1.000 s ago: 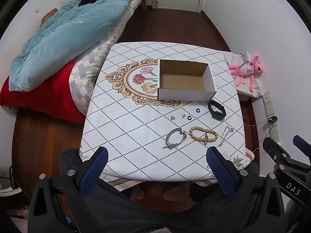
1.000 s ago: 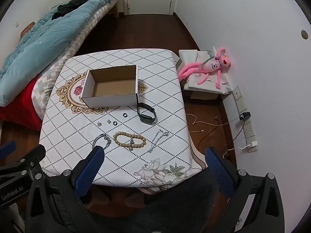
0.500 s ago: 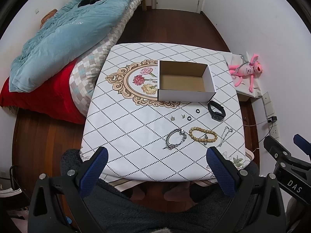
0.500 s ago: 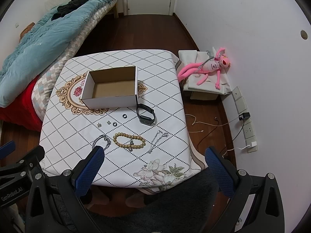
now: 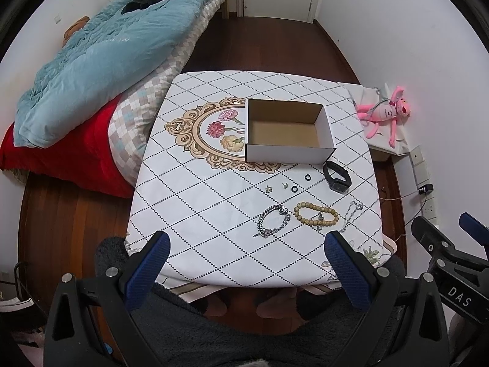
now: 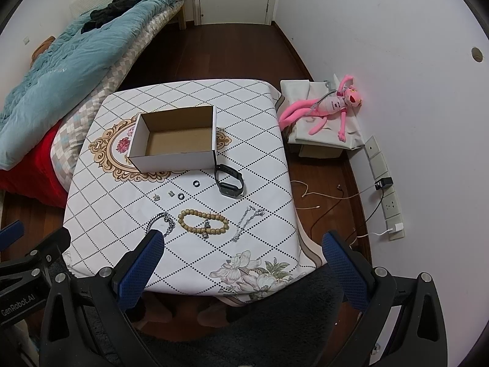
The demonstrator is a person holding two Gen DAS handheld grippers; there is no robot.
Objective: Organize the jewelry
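Your table [image 5: 189,214] carries everything, under a diamond-print cloth. The open cardboard box [image 5: 287,134] sits past the middle, toward the far edge, bare inside, so it reads as the place the jewelry should end up.

The pieces lie spread apart between the box and the near edge, toward the right edge, likely so each can be picked singly. The black smartwatch [image 5: 337,177] lies just off the box's near right corner. Nearer you runs a row: steel chain bracelet [image 5: 273,220], wooden bead bracelet [image 5: 316,216], thin silver chain [image 6: 248,219]. Between row and box lie two black rings [image 5: 307,177] and two small earrings [image 5: 268,188].

You hold the left gripper [image 5: 244,253] and right gripper [image 6: 241,252] high above the near edge, jaws spread wide, gripping nothing; nothing looks started.
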